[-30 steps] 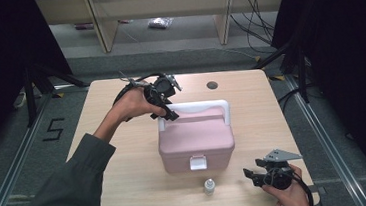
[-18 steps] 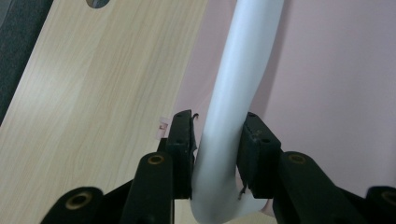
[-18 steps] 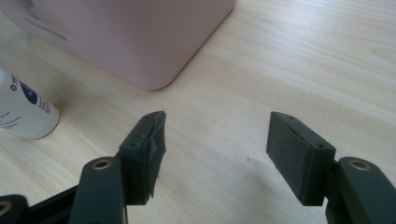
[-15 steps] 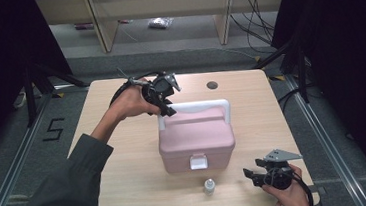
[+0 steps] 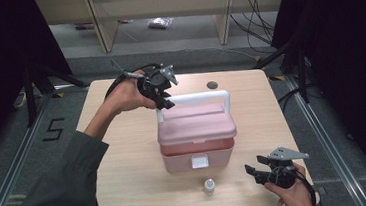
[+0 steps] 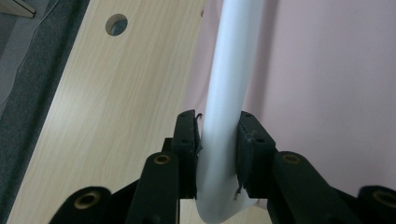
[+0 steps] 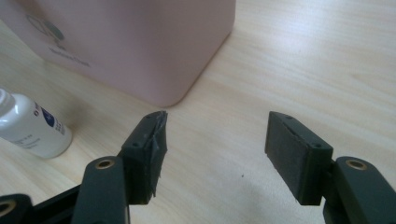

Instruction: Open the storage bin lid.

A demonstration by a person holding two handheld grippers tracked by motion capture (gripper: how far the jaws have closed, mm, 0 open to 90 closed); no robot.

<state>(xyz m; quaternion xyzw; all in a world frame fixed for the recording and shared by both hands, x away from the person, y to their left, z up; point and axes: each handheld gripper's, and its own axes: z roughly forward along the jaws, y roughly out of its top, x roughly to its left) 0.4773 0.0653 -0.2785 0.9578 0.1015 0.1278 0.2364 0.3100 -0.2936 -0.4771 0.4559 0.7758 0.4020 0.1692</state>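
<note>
Pink box [image 5: 197, 137] sits mid-bench [image 5: 125, 158], lid shut, white handle [image 5: 196, 99] up. Left tongs [image 5: 163, 100] clamped on the handle's left corner — at 10 o'clock from box centre; the left gripper view shows both pads tight on the white bar [image 6: 224, 116]. Right tongs [image 5: 254, 172] spread wide, holding nothing, at 4 o'clock near the bench's front edge. Small white bottle [image 5: 208, 186] upright at 6 o'clock, just off the box.

Dark grey-green sleeve [image 5: 61, 194], black left claw [image 6: 217, 140] with brass-ringed screws, grey three-cornered plate [image 5: 286, 153]
</note>
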